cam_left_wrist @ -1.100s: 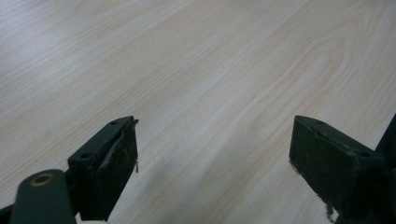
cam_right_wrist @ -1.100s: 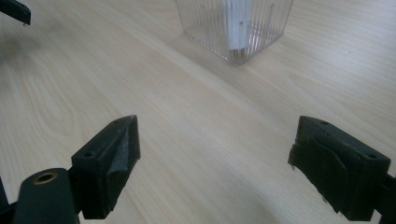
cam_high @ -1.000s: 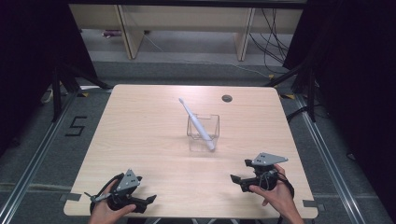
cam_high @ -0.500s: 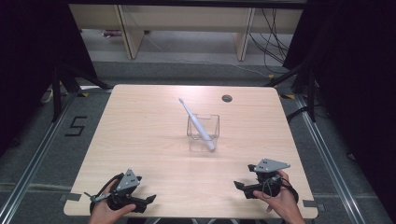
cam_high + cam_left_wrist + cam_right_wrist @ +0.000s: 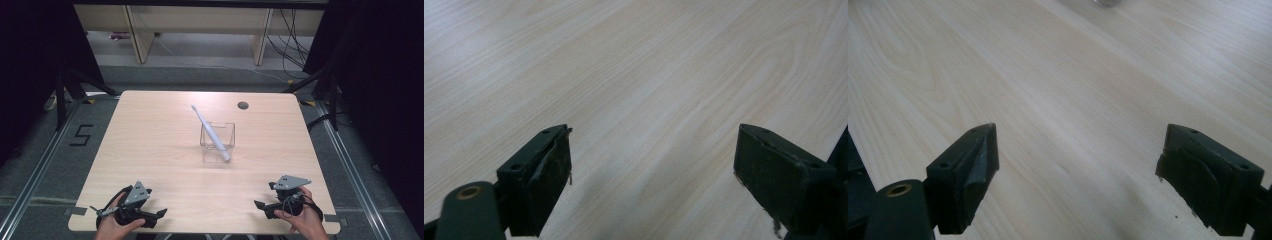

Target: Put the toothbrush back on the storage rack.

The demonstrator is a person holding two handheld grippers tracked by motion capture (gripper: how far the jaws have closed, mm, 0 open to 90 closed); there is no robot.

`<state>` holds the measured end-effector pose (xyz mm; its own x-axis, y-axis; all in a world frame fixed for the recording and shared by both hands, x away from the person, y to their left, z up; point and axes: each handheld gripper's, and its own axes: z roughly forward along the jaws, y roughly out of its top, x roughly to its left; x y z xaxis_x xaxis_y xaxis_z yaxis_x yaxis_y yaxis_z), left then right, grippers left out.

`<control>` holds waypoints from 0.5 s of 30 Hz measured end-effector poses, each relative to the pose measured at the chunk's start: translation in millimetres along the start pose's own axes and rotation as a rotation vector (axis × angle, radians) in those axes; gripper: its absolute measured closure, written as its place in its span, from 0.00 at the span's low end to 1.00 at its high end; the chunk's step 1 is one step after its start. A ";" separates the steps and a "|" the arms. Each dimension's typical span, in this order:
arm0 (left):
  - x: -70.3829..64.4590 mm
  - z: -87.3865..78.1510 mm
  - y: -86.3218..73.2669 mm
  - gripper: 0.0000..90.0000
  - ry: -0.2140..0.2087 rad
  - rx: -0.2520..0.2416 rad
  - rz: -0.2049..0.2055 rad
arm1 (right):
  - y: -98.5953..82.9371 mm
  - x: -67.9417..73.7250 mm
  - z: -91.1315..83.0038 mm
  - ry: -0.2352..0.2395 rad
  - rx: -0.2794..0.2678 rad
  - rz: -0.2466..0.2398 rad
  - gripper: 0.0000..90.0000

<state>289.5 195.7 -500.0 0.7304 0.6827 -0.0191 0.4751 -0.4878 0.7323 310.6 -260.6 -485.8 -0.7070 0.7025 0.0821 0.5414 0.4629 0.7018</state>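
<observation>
A clear square container (image 5: 218,142) stands near the middle of the light wooden table (image 5: 165,130). A white toothbrush (image 5: 210,131) leans in it, its head pointing up and to the far left. My left gripper (image 5: 159,215) rests at the near left edge, held by a hand, jaws wide apart over bare wood (image 5: 654,125). At the near right edge my right gripper (image 5: 260,205) is also open, with nothing between its jaws over the tabletop (image 5: 1073,125).
A small dark round hole (image 5: 243,105) sits in the tabletop at the far right. A shelf unit (image 5: 200,30) stands on the floor beyond the table. Dark curtains flank both sides. A "5" mark (image 5: 82,135) is on the floor at left.
My right gripper has drawn back toward the near edge of the table and dropped lower. The left gripper has stayed put.
</observation>
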 end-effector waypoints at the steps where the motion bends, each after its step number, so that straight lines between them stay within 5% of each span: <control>1: 0.1 -0.2 0.1 0.16 0.000 0.002 0.003 | -0.5 -2.0 -0.6 -0.009 0.000 -0.017 0.18; 3: -0.1 -0.1 0.1 0.16 0.000 0.000 0.002 | -1.5 -4.8 -1.4 -0.008 -0.004 -0.045 0.18; 15: 0.0 0.0 -0.1 0.16 0.002 0.002 0.001 | -8.1 -7.5 -4.9 -0.024 0.032 -0.022 0.18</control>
<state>289.4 195.7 -500.0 0.7301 0.6831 -0.0167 0.4749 -0.4896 0.7312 309.3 -272.2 -488.6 -0.7080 0.7045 0.0500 0.5406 0.4950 0.6802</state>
